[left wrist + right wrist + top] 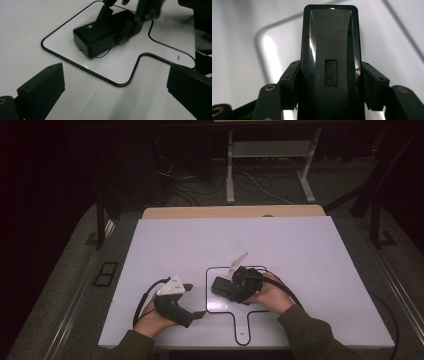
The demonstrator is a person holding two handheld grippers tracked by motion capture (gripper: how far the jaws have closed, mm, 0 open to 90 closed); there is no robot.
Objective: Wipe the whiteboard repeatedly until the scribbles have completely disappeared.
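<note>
A black oblong box (220, 286) marked "deli" lies inside a black outline (207, 301) drawn on the white board. My right gripper (229, 288) comes in from the right and is shut on it. In the right gripper view both pads (290, 86) press the sides of the box (330, 47). My left gripper (194, 301) rests on the board just left of the outline, open with nothing between its jaws. The left gripper view looks past the left gripper (115, 85) at the box (100, 37), the right gripper (136, 23) and the outline (87, 69).
The white board (300, 255) covers most of a wooden table (230, 212). Both forearms in dark sleeves come in over its front edge. Behind the table are desk legs (230, 170) and loose cables on a dark floor.
</note>
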